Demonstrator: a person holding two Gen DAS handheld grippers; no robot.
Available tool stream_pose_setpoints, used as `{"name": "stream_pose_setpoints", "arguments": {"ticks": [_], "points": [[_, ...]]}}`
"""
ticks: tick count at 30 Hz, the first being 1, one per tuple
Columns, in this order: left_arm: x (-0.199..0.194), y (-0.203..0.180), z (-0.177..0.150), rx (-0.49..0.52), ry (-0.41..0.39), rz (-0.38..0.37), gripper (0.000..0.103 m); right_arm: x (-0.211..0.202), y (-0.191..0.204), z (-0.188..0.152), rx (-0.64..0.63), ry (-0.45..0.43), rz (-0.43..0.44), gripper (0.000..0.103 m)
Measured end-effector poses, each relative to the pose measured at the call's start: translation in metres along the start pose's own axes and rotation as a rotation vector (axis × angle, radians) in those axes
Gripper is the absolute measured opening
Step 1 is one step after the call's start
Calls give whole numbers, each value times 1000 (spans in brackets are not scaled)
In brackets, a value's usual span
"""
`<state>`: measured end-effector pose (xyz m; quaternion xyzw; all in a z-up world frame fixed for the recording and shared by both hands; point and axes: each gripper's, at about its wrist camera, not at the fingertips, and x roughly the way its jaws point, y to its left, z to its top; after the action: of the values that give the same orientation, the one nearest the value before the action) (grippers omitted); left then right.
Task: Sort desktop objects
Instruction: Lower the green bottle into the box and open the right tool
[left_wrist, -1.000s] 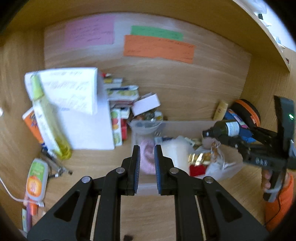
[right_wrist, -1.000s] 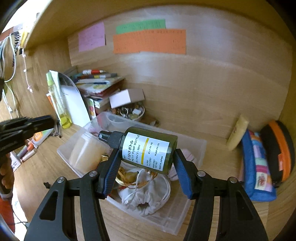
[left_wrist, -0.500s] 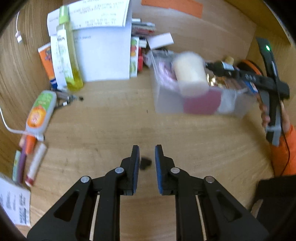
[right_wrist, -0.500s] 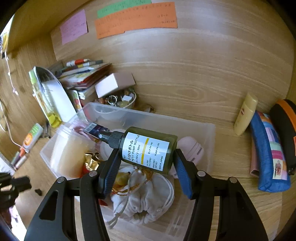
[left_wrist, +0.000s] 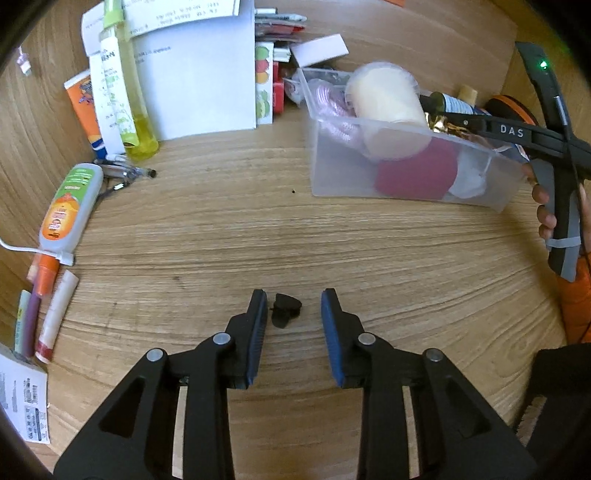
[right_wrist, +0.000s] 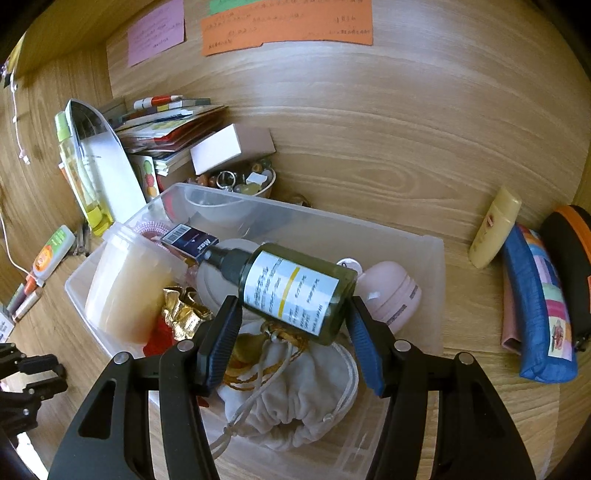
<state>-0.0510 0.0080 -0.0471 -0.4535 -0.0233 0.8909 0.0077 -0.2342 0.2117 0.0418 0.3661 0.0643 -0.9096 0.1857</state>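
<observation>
Two grippers over one wooden desk (left_wrist: 332, 229): left spread around a small black piece, right at a dark green bottle above one clear bin

Left gripper (left_wrist: 294, 308): two black fingers with ribbed blue pads, jaws apart, gripping nothing; one small, irregular black piece (left_wrist: 283, 305) lies on the desk between the tips, nearer the left finger. At 2 o'clock from it stands one translucent rectangular plastic bin (left_wrist: 406, 184). Right gripper (right_wrist: 291, 319): jaws wide, one cylindrical dark green bottle (right_wrist: 295, 295) with a white label tilted between the pads; whether they clamp it cannot be told. The bottle is above the bin (right_wrist: 432, 291), over one white drawstring cloth pouch (right_wrist: 295, 398). Beyond, at 10 o'clock: one frosted round tub (right_wrist: 125, 280)
</observation>
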Motion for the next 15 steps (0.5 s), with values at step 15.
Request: {"name": "stream_pose_setpoints", "arguments": {"ticks": [15], "points": [[-6,3,15,-59,-20,34,16,-17,2,-1,0,-42,1,83]]}}
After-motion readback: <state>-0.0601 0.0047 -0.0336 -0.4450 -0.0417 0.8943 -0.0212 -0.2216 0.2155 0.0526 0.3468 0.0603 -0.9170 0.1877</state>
